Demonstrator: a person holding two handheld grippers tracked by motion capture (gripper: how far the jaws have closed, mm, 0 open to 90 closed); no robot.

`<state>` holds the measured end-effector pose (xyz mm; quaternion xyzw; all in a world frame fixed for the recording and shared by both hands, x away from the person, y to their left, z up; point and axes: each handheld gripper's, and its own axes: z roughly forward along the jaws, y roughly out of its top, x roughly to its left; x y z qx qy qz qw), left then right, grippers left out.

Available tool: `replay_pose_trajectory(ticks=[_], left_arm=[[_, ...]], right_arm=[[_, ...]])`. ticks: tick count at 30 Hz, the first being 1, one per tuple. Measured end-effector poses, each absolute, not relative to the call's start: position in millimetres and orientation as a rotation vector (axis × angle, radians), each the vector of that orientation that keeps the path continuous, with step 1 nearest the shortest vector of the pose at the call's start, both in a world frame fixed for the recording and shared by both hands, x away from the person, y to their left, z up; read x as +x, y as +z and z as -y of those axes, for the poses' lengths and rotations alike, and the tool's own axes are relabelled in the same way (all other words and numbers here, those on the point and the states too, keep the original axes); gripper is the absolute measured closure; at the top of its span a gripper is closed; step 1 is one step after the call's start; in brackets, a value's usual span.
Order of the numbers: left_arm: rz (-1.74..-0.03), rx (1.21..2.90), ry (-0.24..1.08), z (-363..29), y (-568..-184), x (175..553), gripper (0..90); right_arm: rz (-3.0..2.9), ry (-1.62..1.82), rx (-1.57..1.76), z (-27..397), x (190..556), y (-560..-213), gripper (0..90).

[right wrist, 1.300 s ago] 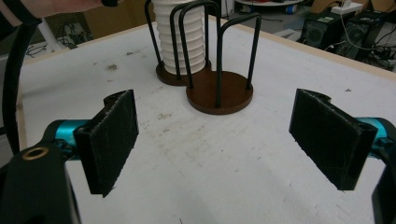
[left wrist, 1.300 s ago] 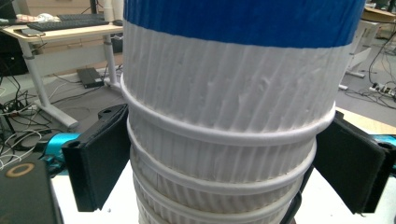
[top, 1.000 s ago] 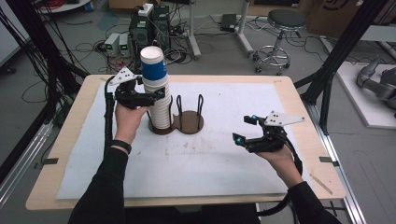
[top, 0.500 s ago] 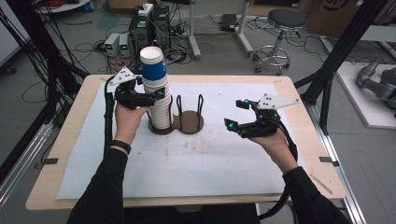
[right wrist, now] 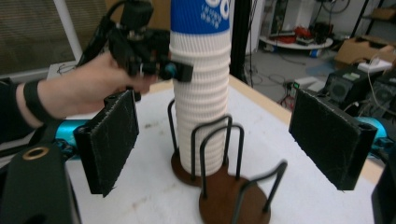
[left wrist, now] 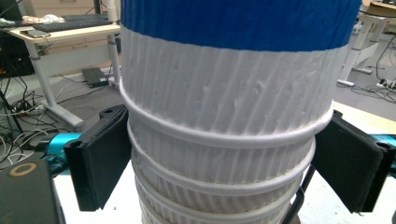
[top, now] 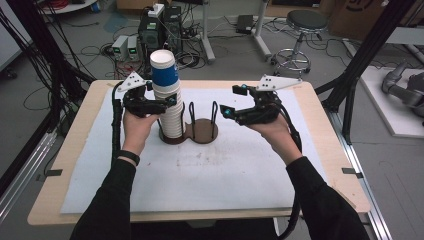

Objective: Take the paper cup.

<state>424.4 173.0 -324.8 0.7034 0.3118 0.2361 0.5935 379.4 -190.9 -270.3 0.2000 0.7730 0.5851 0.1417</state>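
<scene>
White ribbed paper cups form a tall stack of cups (top: 170, 107) standing in the left ring of a dark cup holder (top: 192, 131), toward the back of the pale surface (top: 210, 175); the top cup (top: 164, 70) is blue with a white rim. At the left, the person's left hand (top: 136, 126) holds the left claw (top: 167, 102) level with the upper part of the stack. In the left gripper view its two black pads (left wrist: 100, 158) sit on either side of the stack, released, with a small gap on each side, just under a cup rim.

Right of the stack, the holder's second ring stands empty between wire loops. Further right, the right claw (top: 231, 101) hovers above the surface, spread wide and gripping nothing, its jaws pointed toward the stack.

Risk, as a judgement: if the left claw squeezes off-centre or pulls sideways, the tall stack could lean and tip out of the holder, or several nested cups could lift together instead of one.
</scene>
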Motion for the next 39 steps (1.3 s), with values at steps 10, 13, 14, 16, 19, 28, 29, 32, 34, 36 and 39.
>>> replay_pose_trajectory(ticks=[10, 13, 14, 16, 19, 28, 29, 32, 34, 36, 39], left_arm=[[-0.728, 1.643, 0.558, -173, -324, 423, 11.3], [-0.727, 1.645, 0.56, -173, -324, 423, 11.4], [-0.725, 1.646, 0.561, -173, -324, 423, 11.4], [-0.724, 1.65, 0.565, -173, -324, 423, 11.4], [-0.727, 1.646, 0.567, -172, -324, 423, 11.5], [-0.725, 1.648, 0.57, -171, -324, 423, 11.5], [-0.724, 1.65, 0.572, -172, -324, 423, 11.6], [-0.725, 1.651, 0.574, -171, -323, 422, 11.6], [-0.727, 1.651, 0.577, -171, -323, 422, 11.6], [-0.726, 1.651, 0.579, -171, -323, 422, 11.7], [-0.726, 1.656, 0.58, -171, -323, 422, 11.7]], right_arm=[[-2.229, 1.716, 0.561, 150, 404, -247, 16.0], [-2.231, 1.712, 0.559, 138, 409, -241, 16.0], [-2.229, 1.713, 0.553, 133, 411, -240, 16.0], [-2.237, 1.704, 0.554, 125, 414, -237, 16.0], [-2.237, 1.716, 0.555, 111, 418, -233, 16.0], [-2.222, 1.747, 0.598, 70, 431, -215, 16.0], [-2.221, 1.75, 0.603, 66, 433, -214, 16.0], [-2.232, 1.722, 0.623, 53, 438, -210, 16.1], [-2.226, 1.711, 0.632, 47, 440, -208, 16.0], [-2.239, 1.689, 0.663, 41, 444, -208, 16.0], [-2.23, 1.679, 0.686, 35, 448, -210, 16.0]])
